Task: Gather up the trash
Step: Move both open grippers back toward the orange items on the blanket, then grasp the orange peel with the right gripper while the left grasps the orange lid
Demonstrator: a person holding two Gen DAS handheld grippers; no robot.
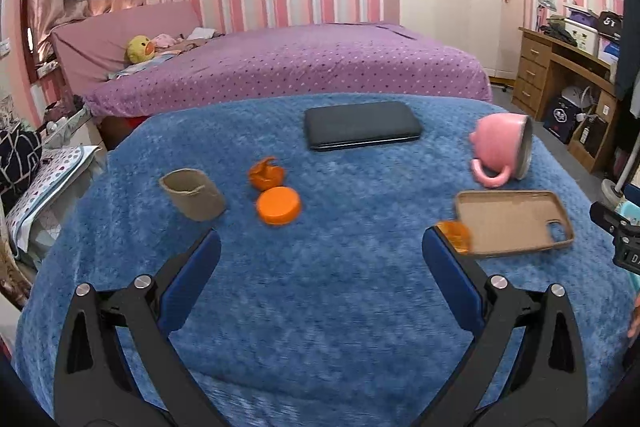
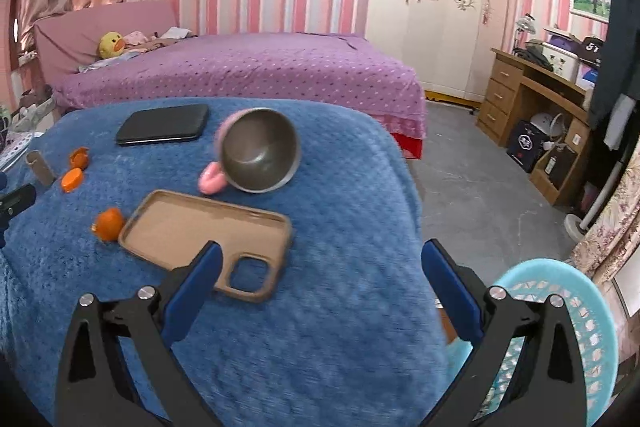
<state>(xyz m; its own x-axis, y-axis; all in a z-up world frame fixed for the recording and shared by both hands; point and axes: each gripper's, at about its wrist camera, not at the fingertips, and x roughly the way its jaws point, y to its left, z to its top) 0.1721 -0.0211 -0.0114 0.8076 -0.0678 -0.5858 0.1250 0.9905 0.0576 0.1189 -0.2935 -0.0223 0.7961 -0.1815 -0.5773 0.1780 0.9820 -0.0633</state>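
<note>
- Blue blanket (image 1: 320, 287): fleecy cover over the work surface; every item below is placed relative to it.
- Left gripper (image 1: 321, 255): jaws spread wide and empty, poised over the blanket's near middle.
- Right gripper (image 2: 322, 267): jaws likewise released and empty, over the blanket's right edge; its left finger overlaps the phone case in view.
- Cardboard tube (image 1: 193, 194): trash, lying on the blanket's left part.
- Orange peel scrap (image 1: 266, 173): trash, mid-blanket, just behind the orange cap (image 1: 279, 205).
- Second orange peel (image 1: 455, 235): trash, touching the left end of the phone case (image 1: 514, 221) on the blanket's right side.
- Black phone (image 1: 362, 125): flat near the blanket's far edge.
- Pink mug (image 1: 502, 151): tipped on its side on the blanket's far right, grey interior facing the right wrist camera.
- Light blue basket (image 2: 560, 339): lattice-walled, below the blanket's right edge, partly hidden by the right gripper.
</note>
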